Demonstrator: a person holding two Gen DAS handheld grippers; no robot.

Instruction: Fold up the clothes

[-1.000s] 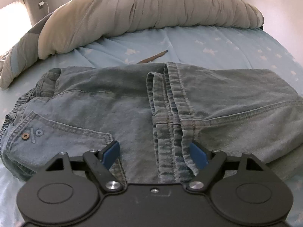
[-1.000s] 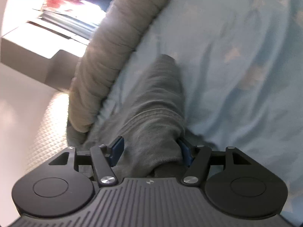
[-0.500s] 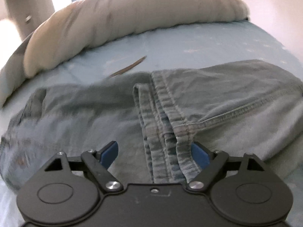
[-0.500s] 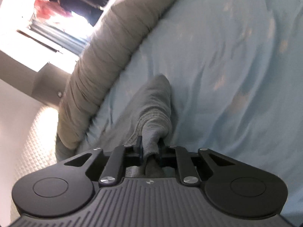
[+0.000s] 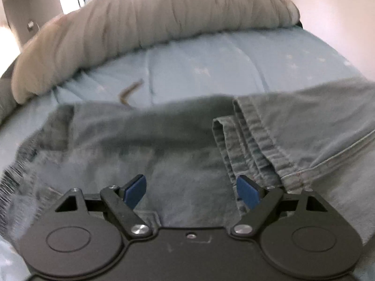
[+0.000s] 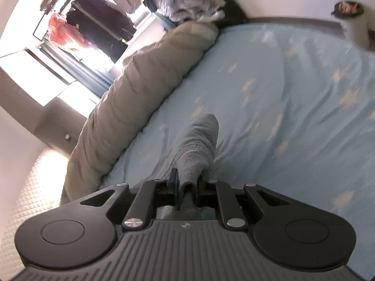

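Faded blue jeans (image 5: 164, 140) lie folded on the light blue bed sheet (image 5: 211, 65), with the leg hems (image 5: 253, 140) doubled over on the right. My left gripper (image 5: 191, 190) is open just above the denim, blue pads (image 5: 134, 188) apart and holding nothing. My right gripper (image 6: 186, 185) is shut on a bunched grey-blue part of the jeans (image 6: 199, 145) and holds it lifted above the sheet (image 6: 293, 117). Where the held fabric joins the rest of the garment is hidden behind the gripper.
A rolled grey-beige duvet (image 5: 152, 23) runs along the far side of the bed and also shows in the right wrist view (image 6: 140, 89). A thin brown strip (image 5: 127, 93) lies on the sheet behind the jeans. Hanging clothes (image 6: 93, 30) show by the window.
My right gripper closed on the jeans fabric and lifted it off the sheet. My left gripper stayed open and shifted left over the denim; the hems now sit further right.
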